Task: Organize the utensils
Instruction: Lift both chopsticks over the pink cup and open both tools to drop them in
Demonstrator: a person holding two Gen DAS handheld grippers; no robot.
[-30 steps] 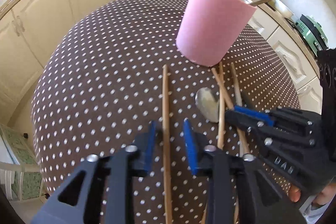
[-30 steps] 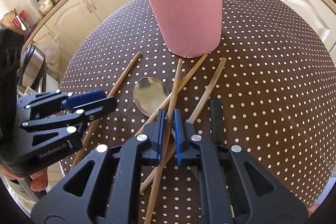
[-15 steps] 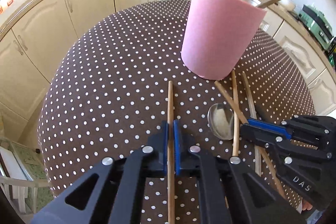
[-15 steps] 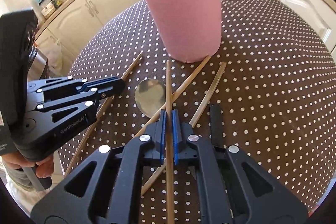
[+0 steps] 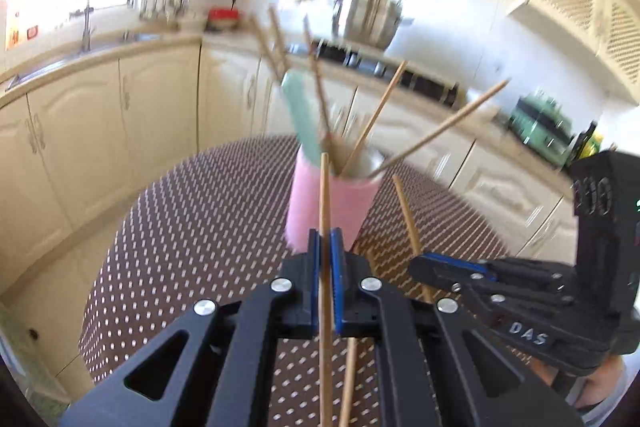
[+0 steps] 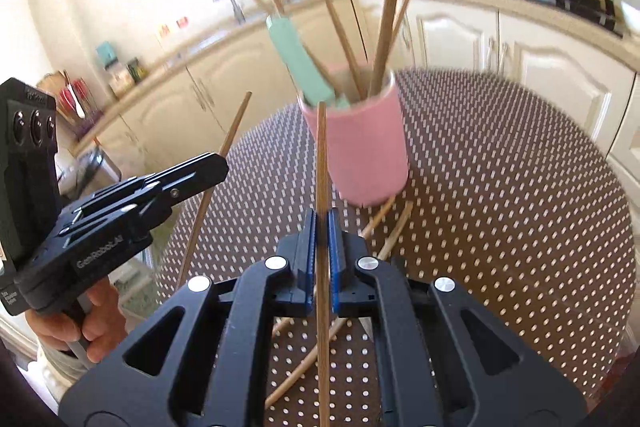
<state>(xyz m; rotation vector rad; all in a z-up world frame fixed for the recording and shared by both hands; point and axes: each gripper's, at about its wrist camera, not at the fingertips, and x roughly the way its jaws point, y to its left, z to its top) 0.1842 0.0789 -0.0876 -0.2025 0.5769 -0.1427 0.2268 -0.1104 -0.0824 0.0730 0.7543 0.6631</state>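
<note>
In the left wrist view my left gripper (image 5: 325,251) is shut on a wooden chopstick (image 5: 324,195), held up off the table and pointing at the pink cup (image 5: 344,211). My right gripper (image 6: 322,227) is shut on another chopstick (image 6: 321,155), also lifted and aimed at the pink cup (image 6: 368,151). The cup holds several chopsticks and a teal-handled utensil (image 6: 300,63). Each view shows the other gripper to one side: the right gripper (image 5: 424,263) with its stick (image 5: 406,215), the left gripper (image 6: 212,169) with its stick (image 6: 228,143).
The round table has a brown polka-dot cloth (image 6: 500,187). Two more chopsticks (image 6: 390,231) lie on it in front of the cup, partly hidden by my right gripper. Cream kitchen cabinets (image 5: 100,115) curve around behind. A hand (image 6: 100,323) holds the left gripper.
The left jaws closed on the chopstick that lay between them. Both grippers then rose and tilted up, lifting their chopsticks off the cloth toward the cup's rim.
</note>
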